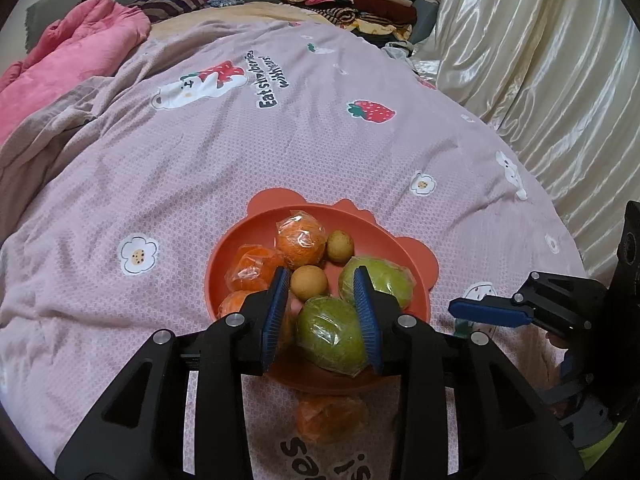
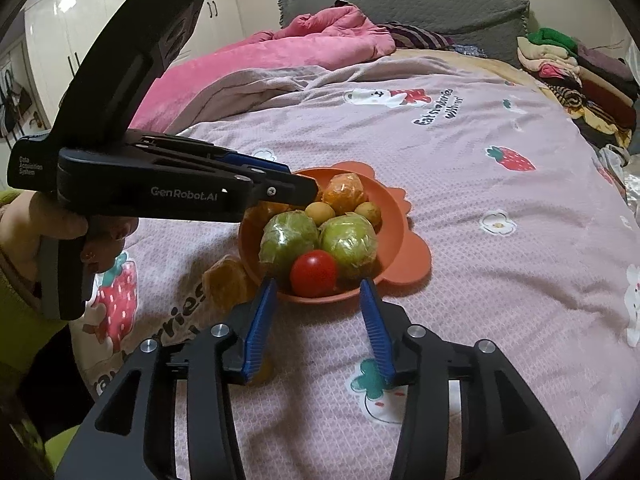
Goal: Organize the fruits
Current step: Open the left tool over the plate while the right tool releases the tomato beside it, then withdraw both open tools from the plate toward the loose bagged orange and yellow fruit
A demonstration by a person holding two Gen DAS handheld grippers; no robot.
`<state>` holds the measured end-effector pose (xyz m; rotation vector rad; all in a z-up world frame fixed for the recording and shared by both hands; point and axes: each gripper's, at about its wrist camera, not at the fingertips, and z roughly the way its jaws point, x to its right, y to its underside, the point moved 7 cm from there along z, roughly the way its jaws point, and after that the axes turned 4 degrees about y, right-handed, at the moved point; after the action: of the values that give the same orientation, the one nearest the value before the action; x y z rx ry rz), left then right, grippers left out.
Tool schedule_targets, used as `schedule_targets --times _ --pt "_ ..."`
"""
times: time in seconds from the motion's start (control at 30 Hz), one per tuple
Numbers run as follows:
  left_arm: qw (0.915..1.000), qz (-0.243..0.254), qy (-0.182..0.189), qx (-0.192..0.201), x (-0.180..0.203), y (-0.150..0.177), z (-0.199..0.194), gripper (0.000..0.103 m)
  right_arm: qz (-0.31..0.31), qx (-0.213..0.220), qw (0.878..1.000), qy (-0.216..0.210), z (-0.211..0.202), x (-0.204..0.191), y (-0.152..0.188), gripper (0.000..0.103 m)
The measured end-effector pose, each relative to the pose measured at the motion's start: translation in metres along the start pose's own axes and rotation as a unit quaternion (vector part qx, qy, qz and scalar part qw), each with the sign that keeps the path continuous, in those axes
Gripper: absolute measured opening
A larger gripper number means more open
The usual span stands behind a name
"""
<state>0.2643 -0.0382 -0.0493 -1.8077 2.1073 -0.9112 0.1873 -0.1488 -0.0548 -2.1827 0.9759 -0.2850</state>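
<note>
Above the orange bowl (image 1: 416,296) on the bed, the left gripper (image 1: 322,312) hovers jaws wide over gathered fruit, while the right gripper (image 2: 318,320) waits wide near it.

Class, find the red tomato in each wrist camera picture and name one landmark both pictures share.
Left wrist view: the red tomato is not visible; the left gripper and the green fruits hide the near side of the bowl.
Right wrist view: the red tomato sits at the bowl's near edge, centre of the picture, in front of two wrapped green fruits.
Shared landmark: the orange bowl.
</note>
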Motion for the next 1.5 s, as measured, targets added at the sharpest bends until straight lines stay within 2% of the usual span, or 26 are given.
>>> schedule_targets --times 0.33,0.47,0.73,0.8,1.0,1.07,1.2,1.37,1.5 --pt "1.0 -0.003 0.001 0.01 -0.001 0.0 -0.008 0.032 0.008 0.004 1.0 0.007 -0.008 0.003 0.001 0.05" --pt "0.9999 -0.004 0.002 0.014 -0.001 0.001 -0.014 0.041 0.01 0.006 1.0 0.009 -0.01 0.004 0.0 0.055" --pt "0.9995 -0.01 0.0 0.028 -0.003 0.003 -0.029 0.049 0.013 0.012 1.0 0.016 -0.02 0.004 -0.004 0.063" --pt "0.9995 -0.01 -0.001 0.031 -0.002 0.004 -0.033 0.052 0.012 0.014 1.0 0.02 -0.022 0.003 -0.004 0.069" --pt "0.999 -0.008 -0.004 0.044 0.0 0.006 -0.048 0.062 0.013 0.019 0.999 0.022 -0.03 -0.001 -0.005 0.074" --pt "0.9987 -0.008 -0.009 0.049 0.0 0.006 -0.052 0.069 0.014 0.02 0.999 0.025 -0.032 -0.001 -0.005 0.075" --pt "0.9981 -0.014 -0.012 0.058 -0.003 0.008 -0.059 0.074 0.014 0.02 0.999 0.029 -0.036 -0.003 -0.004 0.077" --pt "0.9978 -0.02 -0.019 0.06 -0.005 0.012 -0.066 0.084 0.017 0.022 0.999 0.033 -0.041 -0.005 -0.004 0.082" --pt "0.9975 -0.019 -0.026 0.063 -0.004 0.015 -0.072 0.087 0.015 0.023 0.999 0.034 -0.046 -0.008 -0.003 0.084"
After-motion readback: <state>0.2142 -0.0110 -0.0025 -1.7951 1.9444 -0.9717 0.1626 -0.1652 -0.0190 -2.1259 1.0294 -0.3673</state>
